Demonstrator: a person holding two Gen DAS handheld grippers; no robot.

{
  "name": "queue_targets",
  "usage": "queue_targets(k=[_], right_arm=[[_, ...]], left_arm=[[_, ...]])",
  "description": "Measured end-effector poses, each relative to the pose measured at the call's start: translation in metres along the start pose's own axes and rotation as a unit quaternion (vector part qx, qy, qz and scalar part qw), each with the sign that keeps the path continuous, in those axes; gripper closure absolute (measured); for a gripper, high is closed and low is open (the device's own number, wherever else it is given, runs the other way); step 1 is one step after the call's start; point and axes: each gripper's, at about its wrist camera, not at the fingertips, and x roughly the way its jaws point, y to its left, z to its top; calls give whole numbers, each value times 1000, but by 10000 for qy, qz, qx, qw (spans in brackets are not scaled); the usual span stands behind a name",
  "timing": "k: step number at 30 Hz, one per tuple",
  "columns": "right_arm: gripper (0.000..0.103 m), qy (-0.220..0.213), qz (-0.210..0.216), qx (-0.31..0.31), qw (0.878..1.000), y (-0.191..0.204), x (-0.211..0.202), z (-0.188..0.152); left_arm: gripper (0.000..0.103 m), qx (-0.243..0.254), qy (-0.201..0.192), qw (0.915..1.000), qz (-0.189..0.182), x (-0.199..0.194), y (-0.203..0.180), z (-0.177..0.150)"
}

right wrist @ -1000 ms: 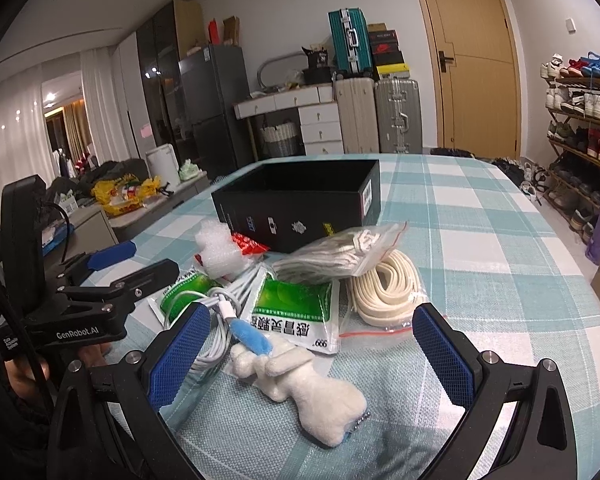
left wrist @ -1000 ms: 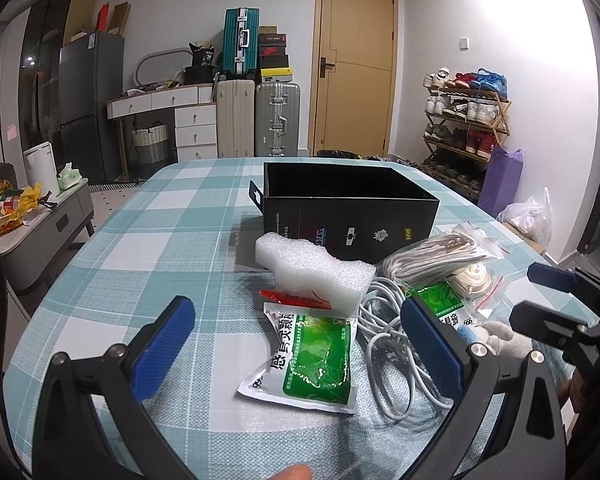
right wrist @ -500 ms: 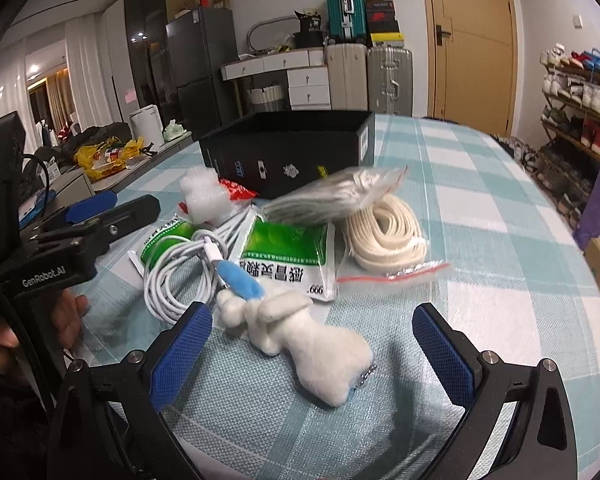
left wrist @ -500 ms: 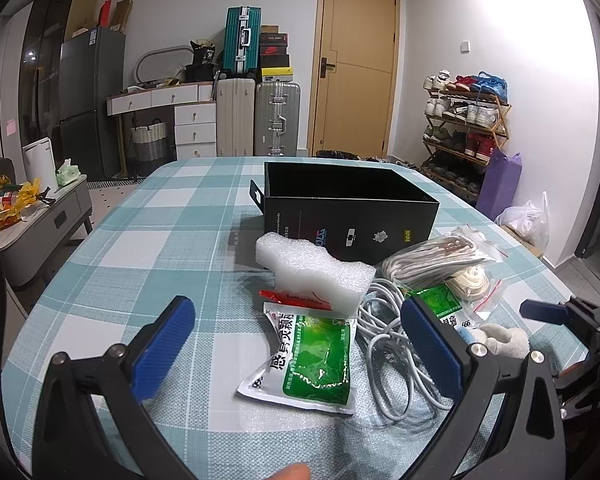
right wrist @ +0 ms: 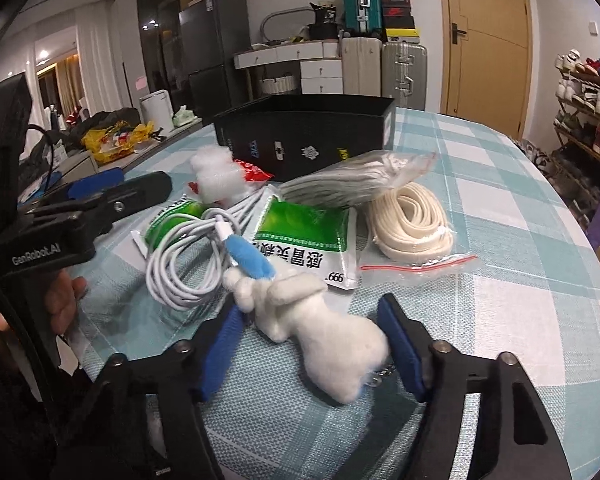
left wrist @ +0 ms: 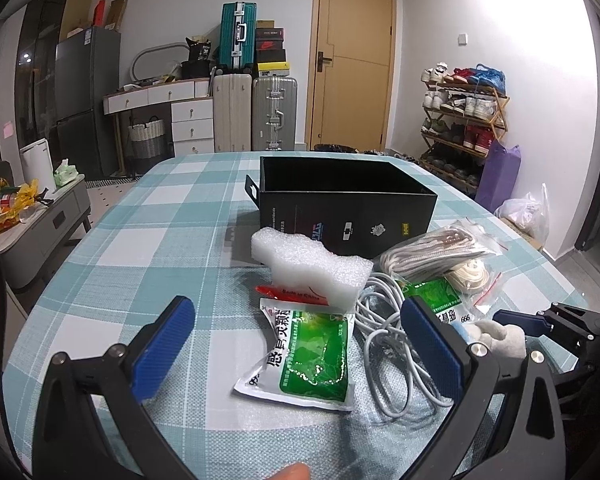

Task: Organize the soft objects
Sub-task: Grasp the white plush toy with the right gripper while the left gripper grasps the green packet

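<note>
A white plush toy (right wrist: 324,332) with a blue part lies on the checked table (right wrist: 500,184), between the blue pads of my right gripper (right wrist: 314,340). The jaws are narrowed around it but I see gaps on both sides. The toy also shows in the left wrist view (left wrist: 498,334). My left gripper (left wrist: 296,344) is open and empty above a green medicine sachet (left wrist: 312,356). A white foam block (left wrist: 312,264), a coiled white cable (right wrist: 184,264), a second green sachet (right wrist: 304,236), bagged cords (right wrist: 356,180) and a cream strap (right wrist: 412,224) lie in front of the open black box (left wrist: 344,200).
The left gripper shows in the right wrist view (right wrist: 80,208) at the left, close to the pile. Suitcases (left wrist: 256,112), a door, a shoe rack (left wrist: 464,120) and a side cabinet (left wrist: 40,224) stand around the table.
My right gripper has moved forward and down to the plush toy, and its jaws have narrowed around it. My left gripper has stayed almost still.
</note>
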Motion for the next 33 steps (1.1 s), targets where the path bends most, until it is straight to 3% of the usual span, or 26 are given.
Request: queue_targets(k=[8,13,20,33], right_arm=[[51,-297,204,125,9993,-4,-12,-1],[52,-463,237,116,9986,-3,-17,0],[53,-745,258,219,9966,-7,-29,-1],[53,-923,152,393,9948,-15,-37,-3]], left_arm=[[0,-22,272,9996,36,3,7,5],[0,-97,504,9986,119,9,20,8],[0,227,954,9948,264,24,18,4],[0,719,1443,9869,-21,38,0,2]])
